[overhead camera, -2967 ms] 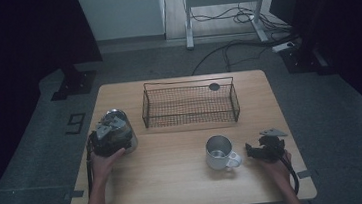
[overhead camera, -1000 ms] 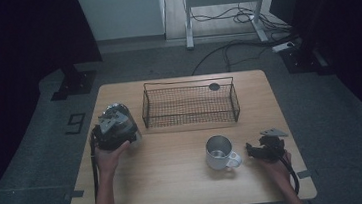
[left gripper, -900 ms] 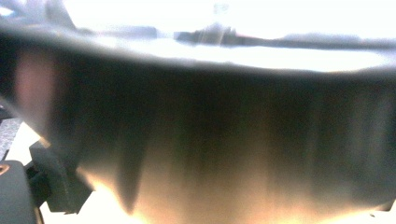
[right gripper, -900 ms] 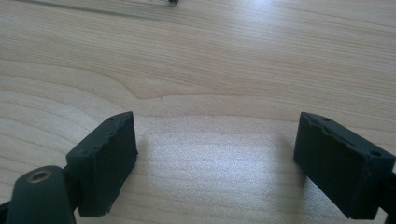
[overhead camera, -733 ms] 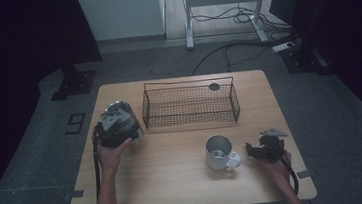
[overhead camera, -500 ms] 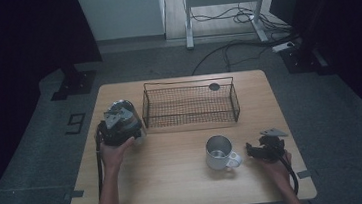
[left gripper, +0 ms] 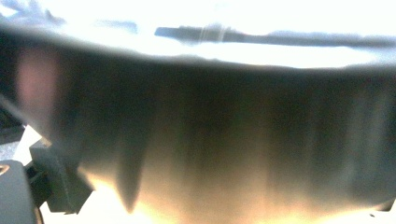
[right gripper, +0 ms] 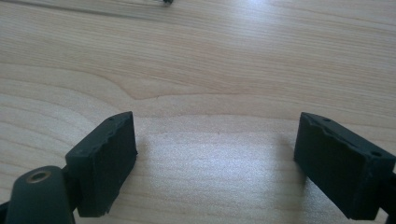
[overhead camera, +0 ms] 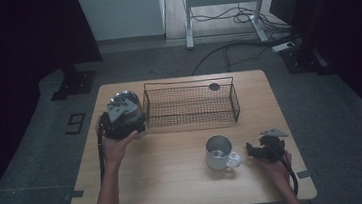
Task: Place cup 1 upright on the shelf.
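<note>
Since the earlier frames, left hand-held gripper [overhead camera: 123,118] has carried its metal cup [overhead camera: 128,107] up off the tabletop [overhead camera: 176,183] and toward the wire basket [overhead camera: 189,103]; right side unchanged.

- Left: jaws spread wide and clamped on the steel cup, which hangs above the tabletop just beside the basket's left end. Left gripper view shows the cup's blurred metal wall [left gripper: 210,140] close up.
- Right hand-held gripper [overhead camera: 264,150]: rests on the tabletop, jaws apart with nothing between them, bare wood in right gripper view [right gripper: 215,154].
- White mug [overhead camera: 220,153] stands upright just left of the right gripper, not gripped.

Step in hand, as I judge it: transfer of the cup into the basket. Next move calls for clearing the basket's rim, then lowering inside before release.
</note>
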### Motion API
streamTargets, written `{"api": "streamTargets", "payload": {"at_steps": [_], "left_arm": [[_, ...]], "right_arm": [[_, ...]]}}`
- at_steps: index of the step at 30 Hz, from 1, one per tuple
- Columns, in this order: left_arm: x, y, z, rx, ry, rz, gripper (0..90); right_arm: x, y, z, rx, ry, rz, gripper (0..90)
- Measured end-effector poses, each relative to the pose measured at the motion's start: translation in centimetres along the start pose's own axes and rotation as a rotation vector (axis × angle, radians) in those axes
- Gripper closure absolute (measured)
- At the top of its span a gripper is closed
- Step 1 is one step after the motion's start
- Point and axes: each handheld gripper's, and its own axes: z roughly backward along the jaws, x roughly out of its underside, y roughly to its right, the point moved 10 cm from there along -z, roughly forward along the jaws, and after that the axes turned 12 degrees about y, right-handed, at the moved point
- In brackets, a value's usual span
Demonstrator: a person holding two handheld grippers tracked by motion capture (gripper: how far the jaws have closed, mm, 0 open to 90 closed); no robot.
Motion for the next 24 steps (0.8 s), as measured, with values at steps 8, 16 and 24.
{"api": "streamTargets", "payload": {"at_steps": [8,16,24], "left_arm": [[-0.8,0.3,-0.2,0.002,-0.008,-0.021,4.2],[-1.6,0.6,-0.4,0.009,-0.006,-0.009,4.2],[-3.3,1.1,-1.1,0.029,0.008,-0.004,4.2]], "right_arm": [[0.0,0.0,0.0,0.001,0.0,-0.001,12.7],[0.0,0.0,0.0,0.0,0.001,-0.001,12.8],[0.0,0.0,0.0,0.001,0.002,-0.001,12.9]]}}
